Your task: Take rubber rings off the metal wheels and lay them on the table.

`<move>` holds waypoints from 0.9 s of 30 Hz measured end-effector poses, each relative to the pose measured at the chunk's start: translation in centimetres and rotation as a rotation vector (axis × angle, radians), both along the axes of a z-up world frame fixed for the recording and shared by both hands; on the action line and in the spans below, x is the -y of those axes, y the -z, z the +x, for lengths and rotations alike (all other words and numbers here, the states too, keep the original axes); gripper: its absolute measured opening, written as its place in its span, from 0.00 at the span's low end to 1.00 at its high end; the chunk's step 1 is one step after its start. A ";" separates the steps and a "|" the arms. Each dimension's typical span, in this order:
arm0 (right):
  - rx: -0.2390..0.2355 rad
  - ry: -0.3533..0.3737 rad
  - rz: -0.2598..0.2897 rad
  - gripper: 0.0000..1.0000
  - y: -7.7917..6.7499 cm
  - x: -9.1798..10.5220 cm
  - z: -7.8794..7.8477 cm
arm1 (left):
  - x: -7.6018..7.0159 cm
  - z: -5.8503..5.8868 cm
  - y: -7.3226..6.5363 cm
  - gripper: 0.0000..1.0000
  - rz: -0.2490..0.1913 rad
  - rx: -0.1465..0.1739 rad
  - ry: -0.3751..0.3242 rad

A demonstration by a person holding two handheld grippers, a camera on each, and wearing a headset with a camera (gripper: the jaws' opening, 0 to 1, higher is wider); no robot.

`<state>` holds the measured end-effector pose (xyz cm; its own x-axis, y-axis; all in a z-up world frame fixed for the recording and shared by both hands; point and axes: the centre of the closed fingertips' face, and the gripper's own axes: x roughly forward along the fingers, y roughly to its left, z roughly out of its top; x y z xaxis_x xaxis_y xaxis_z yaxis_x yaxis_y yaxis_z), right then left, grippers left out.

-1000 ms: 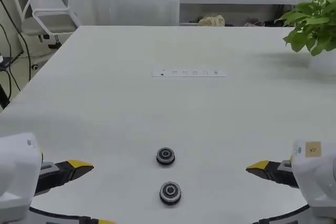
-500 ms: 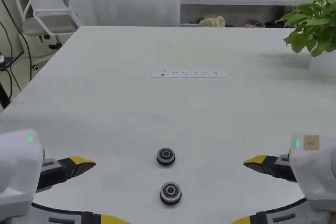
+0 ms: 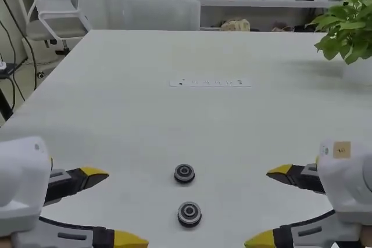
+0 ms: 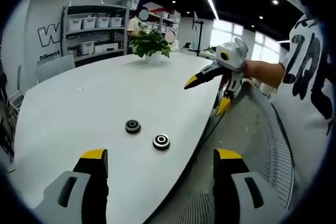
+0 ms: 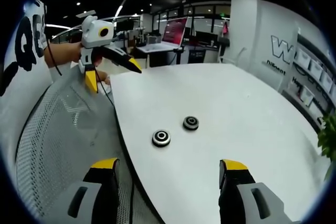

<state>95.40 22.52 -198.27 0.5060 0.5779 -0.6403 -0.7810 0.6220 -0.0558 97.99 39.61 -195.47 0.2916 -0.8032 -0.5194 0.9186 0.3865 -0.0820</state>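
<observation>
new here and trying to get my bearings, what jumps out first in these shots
Two small metal wheels lie near the front of the pale table, the far wheel just behind the near wheel. The left gripper and right gripper flank them, yellow-tipped jaws open and touching nothing. A leafy plant stands at the table's far right.
</observation>
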 end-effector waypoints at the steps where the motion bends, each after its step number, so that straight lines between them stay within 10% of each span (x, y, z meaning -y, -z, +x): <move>1: 0.002 -0.001 0.000 0.77 -0.1 0.0 0.1 | 0.0 0.0 0.0 0.81 -0.001 0.001 0.000; 27: 0.034 -0.022 0.001 0.75 -0.9 -0.6 1.8 | 0.8 1.4 -0.4 0.81 0.011 0.034 0.023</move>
<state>97.17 23.14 -197.42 0.5149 0.5895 -0.6224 -0.7920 0.6050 -0.0822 99.42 38.78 -195.04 0.2906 -0.8043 -0.5183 0.9295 0.3658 -0.0465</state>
